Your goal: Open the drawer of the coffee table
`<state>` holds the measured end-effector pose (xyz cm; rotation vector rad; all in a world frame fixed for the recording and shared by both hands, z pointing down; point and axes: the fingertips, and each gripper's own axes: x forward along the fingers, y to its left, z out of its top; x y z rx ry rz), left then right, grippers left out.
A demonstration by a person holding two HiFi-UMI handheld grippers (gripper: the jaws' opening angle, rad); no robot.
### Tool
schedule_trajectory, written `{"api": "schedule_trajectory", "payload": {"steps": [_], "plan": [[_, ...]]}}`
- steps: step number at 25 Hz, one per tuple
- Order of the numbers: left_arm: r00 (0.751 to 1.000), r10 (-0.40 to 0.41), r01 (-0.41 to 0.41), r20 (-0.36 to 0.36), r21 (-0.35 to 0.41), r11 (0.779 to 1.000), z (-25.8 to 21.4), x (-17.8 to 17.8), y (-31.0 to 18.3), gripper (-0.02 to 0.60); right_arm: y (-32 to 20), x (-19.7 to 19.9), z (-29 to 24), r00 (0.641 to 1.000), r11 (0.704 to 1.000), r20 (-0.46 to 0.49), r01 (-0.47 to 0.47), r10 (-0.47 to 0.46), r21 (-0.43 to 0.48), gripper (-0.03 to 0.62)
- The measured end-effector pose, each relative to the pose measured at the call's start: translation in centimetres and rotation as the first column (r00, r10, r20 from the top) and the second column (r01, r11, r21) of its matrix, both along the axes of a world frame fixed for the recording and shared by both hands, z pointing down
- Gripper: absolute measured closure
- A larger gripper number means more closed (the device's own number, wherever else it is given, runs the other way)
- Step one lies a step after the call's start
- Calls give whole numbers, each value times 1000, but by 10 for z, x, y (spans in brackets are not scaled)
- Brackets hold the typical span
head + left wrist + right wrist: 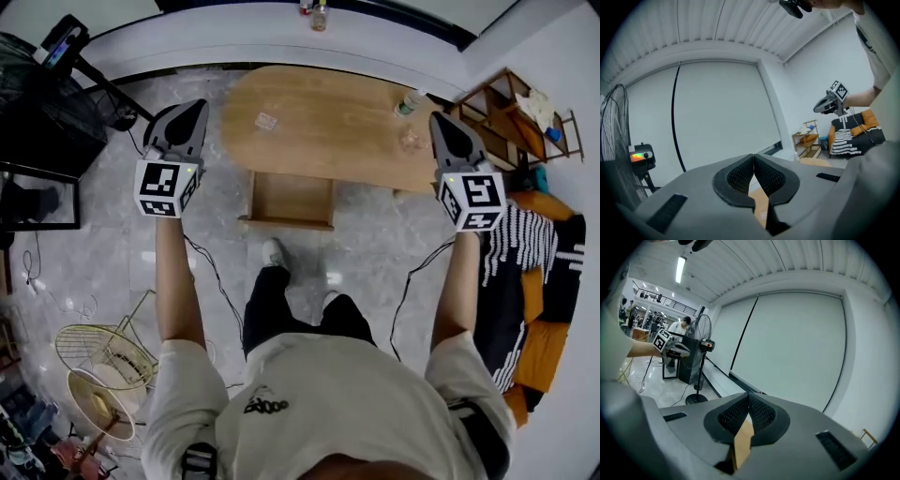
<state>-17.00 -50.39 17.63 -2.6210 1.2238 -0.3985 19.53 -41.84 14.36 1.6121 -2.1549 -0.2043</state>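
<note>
The oval wooden coffee table [328, 127] stands in front of the person, seen from above in the head view. Its drawer [290, 201] is pulled out toward the person and looks bare inside. My left gripper [195, 114] is raised high at the table's left end, jaws shut with nothing between them. At the table's right end my right gripper [444, 125] is held up the same way, shut and holding nothing. Both gripper views look across the room at a white wall, with the fingertips closed [753, 157] [749, 395].
A bottle [409, 102], a clear glass [409, 141] and a small clear item [266, 121] sit on the tabletop. A wooden shelf [511, 112] and a striped sofa [525, 272] are at the right. A black fan [42, 89] stands at the left, wire fan parts [103, 361] on the floor.
</note>
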Motion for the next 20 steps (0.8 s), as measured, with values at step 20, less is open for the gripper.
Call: {"api": "schedule_trajectory", "payload": {"steps": [20], "plan": [[997,-72,72,-1,54,996,-150,56,234,563,219,26,-126,996,998,70,44,-47,45,588]]}}
